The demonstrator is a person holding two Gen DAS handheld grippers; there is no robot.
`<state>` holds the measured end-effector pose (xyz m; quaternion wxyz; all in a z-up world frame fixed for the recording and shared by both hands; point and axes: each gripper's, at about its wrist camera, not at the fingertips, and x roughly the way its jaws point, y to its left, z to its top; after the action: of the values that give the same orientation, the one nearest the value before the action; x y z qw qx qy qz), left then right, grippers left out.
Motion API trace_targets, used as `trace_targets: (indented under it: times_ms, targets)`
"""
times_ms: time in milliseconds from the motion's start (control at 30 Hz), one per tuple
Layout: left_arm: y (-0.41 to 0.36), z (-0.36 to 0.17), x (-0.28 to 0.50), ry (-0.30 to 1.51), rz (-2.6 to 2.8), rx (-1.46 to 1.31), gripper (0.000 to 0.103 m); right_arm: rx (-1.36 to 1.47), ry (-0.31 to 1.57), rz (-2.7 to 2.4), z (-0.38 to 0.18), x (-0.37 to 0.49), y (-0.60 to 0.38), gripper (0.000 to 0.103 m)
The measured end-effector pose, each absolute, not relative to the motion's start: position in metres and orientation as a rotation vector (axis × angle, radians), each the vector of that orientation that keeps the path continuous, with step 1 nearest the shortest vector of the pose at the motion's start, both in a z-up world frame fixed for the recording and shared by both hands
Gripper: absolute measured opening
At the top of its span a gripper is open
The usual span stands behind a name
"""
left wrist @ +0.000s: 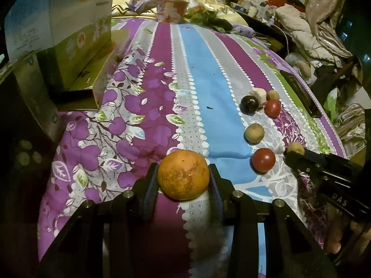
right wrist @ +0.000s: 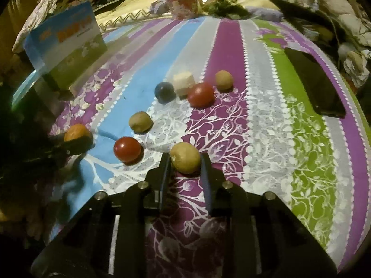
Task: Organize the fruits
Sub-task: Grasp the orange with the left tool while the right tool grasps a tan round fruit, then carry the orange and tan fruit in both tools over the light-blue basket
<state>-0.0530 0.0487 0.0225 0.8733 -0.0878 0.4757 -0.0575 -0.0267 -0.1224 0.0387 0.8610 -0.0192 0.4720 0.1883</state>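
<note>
My left gripper (left wrist: 183, 173) is shut on a large orange (left wrist: 183, 174) just above the striped bedsheet; it shows in the right wrist view (right wrist: 76, 132) too. My right gripper (right wrist: 185, 161) is shut on a tan round fruit (right wrist: 185, 157), also seen in the left wrist view (left wrist: 295, 148). On the sheet lie two red fruits (right wrist: 127, 149) (right wrist: 200, 95), two more tan fruits (right wrist: 140, 121) (right wrist: 223, 80), a dark plum (right wrist: 164, 92) and a pale cube (right wrist: 184, 82).
A blue and green cardboard box (left wrist: 67, 34) lies open on its side at the left, also in the right wrist view (right wrist: 67, 46). A black phone (right wrist: 315, 85) lies on the green stripe at right. Clutter and clothes crowd the far end and right side of the bed.
</note>
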Motion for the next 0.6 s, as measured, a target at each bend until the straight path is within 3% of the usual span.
trace_targets:
  times_ms: [600]
  targets:
    - [0.112,0.164,-0.081,0.792,0.058,-0.186,0.043,-0.027,0.838,0.347,0.153,-0.028,-0.084,0.026]
